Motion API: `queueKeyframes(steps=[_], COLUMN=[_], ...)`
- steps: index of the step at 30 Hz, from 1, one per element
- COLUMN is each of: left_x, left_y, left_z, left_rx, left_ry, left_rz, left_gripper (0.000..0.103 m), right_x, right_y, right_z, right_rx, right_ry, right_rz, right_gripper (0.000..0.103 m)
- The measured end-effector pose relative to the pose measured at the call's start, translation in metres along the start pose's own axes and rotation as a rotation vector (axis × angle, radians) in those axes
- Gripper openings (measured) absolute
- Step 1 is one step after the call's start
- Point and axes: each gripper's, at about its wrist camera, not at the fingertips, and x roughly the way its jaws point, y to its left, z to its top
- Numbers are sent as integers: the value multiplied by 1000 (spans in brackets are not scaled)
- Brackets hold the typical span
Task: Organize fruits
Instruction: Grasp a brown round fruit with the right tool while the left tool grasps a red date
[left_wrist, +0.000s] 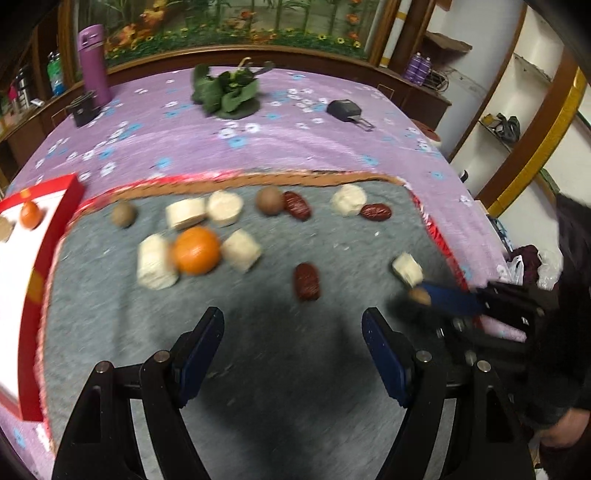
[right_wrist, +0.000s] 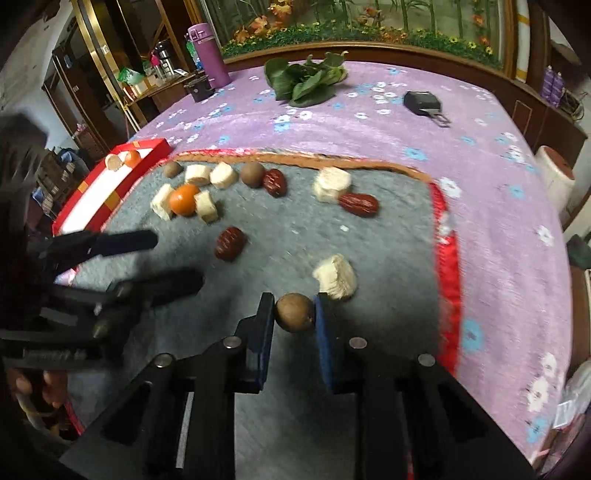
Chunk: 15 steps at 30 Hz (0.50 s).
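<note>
One small round brown nut-like fruit (right_wrist: 294, 313) sits pinched between the blue pads of the right gripper (right_wrist: 294, 314), just above the grey felt mat (right_wrist: 280, 424). Just beyond its right finger lies a pale cream chunk (right_wrist: 335, 277). Left gripper (left_wrist: 293, 325) hangs with jaws apart, nothing between them, a wrinkled dark-red date (left_wrist: 306, 281) just ahead.

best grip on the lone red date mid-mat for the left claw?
Take the red date across its narrow waist, coming down from above with the open left claw. It lies flat on the grey mat, long axis running away from the claw, with bare mat on both long sides, so the fingers can straddle it.
</note>
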Motion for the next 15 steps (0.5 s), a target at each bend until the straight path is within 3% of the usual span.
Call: queueKeyframes(steps=[5,7,11,14,15], left_x=[19,28,35,38,39], left_y=[-8,-9,-12,-15,-15], left_z=[10,13,15,16,16], left_rx=[-19,-35,-34,-1,6], left_ry=[13,32,37,30,26], left_rz=[-41,-60,-63,-42,-37], left_gripper=[75,65,57,42,31], right_x=[-5,-6,-8,-7,-6], right_y=[-22,-27,-32,-34,-34], right_z=[-13,-15,-18,-19,-19], right_rx=[60,76,90,93,95], right_ry=[11,8,0,1,0], right_rz=[6,14,25,30,32], right_gripper=[24,23,23,23,23])
